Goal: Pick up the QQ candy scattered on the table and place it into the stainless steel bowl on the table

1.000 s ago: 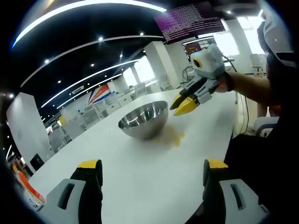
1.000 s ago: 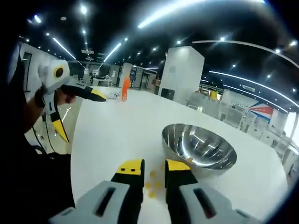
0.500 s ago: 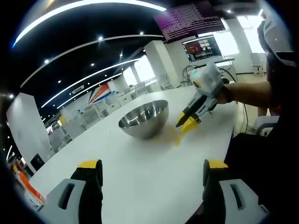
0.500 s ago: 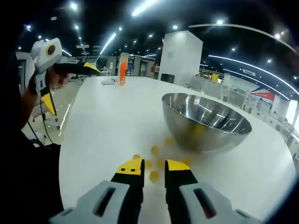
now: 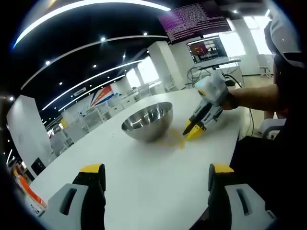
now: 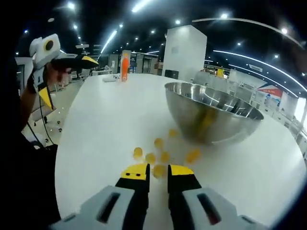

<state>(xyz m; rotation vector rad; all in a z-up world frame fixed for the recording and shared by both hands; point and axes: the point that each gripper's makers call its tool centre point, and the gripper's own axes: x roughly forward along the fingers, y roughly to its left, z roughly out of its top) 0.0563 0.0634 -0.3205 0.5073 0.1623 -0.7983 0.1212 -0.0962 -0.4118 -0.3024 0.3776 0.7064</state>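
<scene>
There's a screen overhead with lines of text, too small for me to read, and no lettering I can make out on the candies or the bowl. My right gripper is tilted down at the white table, its yellow-tipped jaws standing a narrow gap apart with one QQ candy sitting just at the tips; I can't tell whether they're touching it. More QQ candies lie scattered just ahead, between my jaws and the stainless steel bowl, which stands upright right behind them. In the left gripper view, that right gripper points steeply down onto the yellow cluster beside the bowl. My left gripper hangs well back from the bowl, jaws spread wide, holding nothing.
</scene>
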